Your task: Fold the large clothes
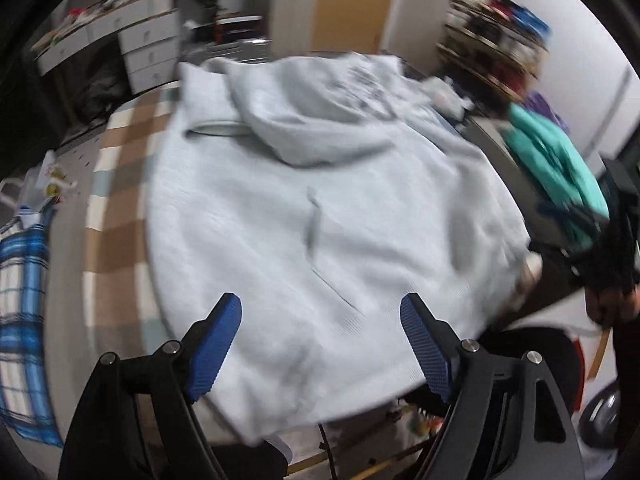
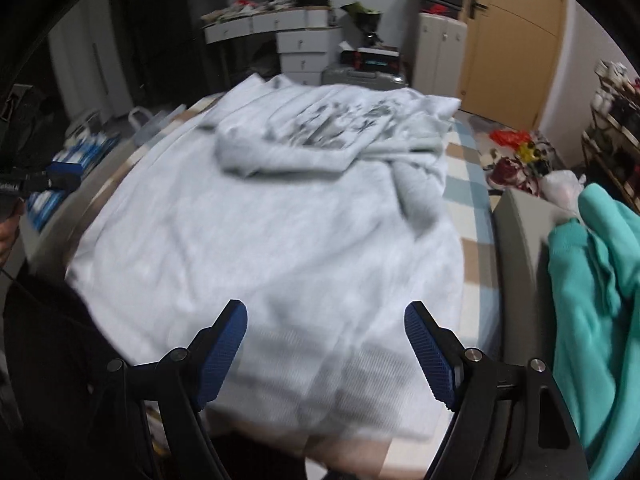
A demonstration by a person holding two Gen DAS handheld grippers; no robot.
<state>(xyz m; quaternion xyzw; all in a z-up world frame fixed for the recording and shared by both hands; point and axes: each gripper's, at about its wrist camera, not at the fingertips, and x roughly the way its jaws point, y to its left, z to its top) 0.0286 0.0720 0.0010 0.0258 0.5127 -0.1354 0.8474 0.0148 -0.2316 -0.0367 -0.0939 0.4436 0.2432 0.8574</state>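
A large light grey hoodie point(image 1: 320, 200) lies spread on a table, its hood and printed part folded over at the far end. It also shows in the right wrist view point(image 2: 260, 232). My left gripper point(image 1: 320, 312) hovers open and empty above the hoodie's near hem. My right gripper point(image 2: 325, 316) is also open and empty above the near hem on its side. The right gripper and hand point(image 1: 616, 256) show at the right edge of the left wrist view. Both views are motion-blurred.
A checked cloth point(image 1: 120, 216) covers the table under the hoodie. A teal garment point(image 2: 592, 300) lies on a grey surface at the right, also in the left wrist view point(image 1: 556, 172). A blue plaid cloth point(image 1: 24, 288) lies left. Drawers point(image 2: 304, 48), a door point(image 2: 516, 40) and shelves stand behind.
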